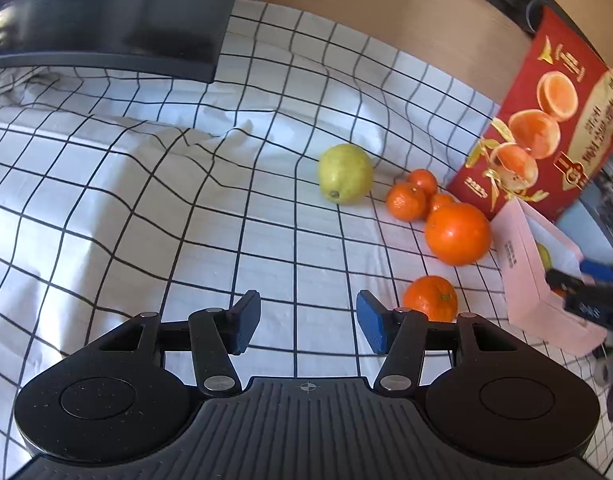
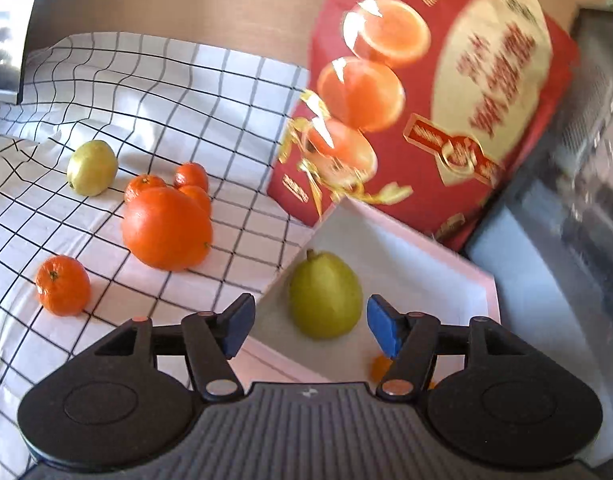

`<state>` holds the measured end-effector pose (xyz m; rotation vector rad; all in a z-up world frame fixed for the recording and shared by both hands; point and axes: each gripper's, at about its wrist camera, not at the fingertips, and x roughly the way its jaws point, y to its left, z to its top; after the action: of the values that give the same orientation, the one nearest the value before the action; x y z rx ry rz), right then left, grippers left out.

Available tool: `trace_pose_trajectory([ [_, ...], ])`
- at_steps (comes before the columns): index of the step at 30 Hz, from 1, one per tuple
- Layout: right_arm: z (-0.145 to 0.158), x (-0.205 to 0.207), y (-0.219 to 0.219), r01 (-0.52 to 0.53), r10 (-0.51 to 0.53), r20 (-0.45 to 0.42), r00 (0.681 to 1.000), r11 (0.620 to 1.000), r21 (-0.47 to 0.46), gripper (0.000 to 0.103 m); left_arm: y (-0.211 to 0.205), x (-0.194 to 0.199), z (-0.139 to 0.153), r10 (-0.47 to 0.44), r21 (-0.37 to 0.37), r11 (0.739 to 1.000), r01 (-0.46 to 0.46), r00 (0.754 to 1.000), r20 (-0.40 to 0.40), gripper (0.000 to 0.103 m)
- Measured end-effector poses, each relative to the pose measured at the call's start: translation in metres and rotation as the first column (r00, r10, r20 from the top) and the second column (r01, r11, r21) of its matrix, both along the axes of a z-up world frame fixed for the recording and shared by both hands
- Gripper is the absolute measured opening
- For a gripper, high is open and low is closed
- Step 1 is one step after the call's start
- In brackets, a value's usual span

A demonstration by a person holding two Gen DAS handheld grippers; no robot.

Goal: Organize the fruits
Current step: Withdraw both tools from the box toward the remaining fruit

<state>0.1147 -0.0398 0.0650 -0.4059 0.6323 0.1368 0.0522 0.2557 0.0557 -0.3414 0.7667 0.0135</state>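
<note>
**Both grippers hovering empty over the fruit**

The left gripper (image 1: pixel 308 322) is hanging spread and empty above the checked cloth (image 1: pixel 146 208), a mandarin (image 1: pixel 430 298) just beyond its right finger. The right gripper (image 2: pixel 310 326) is gaping empty over the pink box (image 2: pixel 406 256), 1 pear (image 2: pixel 325 294) lying between its fingers.
</note>
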Motion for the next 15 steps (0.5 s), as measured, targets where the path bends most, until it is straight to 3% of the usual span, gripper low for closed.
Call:
trace_pose_trajectory([
  [3,-0.004,-0.002,0.02,-0.006,0.008,0.039,0.999,0.999,-0.054,0.064,-0.005,0.0,-0.001,-0.048,-0.021,0.999,0.048,0.999,0.006,0.058],
  [7,-0.016,-0.011,0.026,-0.005,0.006,0.016,1.0,0.996,-0.086,0.064,-0.016,0.004,-0.003,-0.114,-0.029,0.993,0.115,0.993,0.015,0.058],
  [11,-0.021,-0.029,0.002,0.056,-0.052,0.045,0.998,0.992,-0.111,0.064,-0.032,0.015,-0.008,-0.171,-0.046,0.984,0.171,0.985,0.003,0.058],
  [15,-0.031,-0.028,-0.038,0.181,-0.18,0.023,0.983,0.972,-0.147,0.066,-0.05,0.029,-0.009,-0.22,-0.053,0.974,0.219,0.976,-0.001,0.058],
])
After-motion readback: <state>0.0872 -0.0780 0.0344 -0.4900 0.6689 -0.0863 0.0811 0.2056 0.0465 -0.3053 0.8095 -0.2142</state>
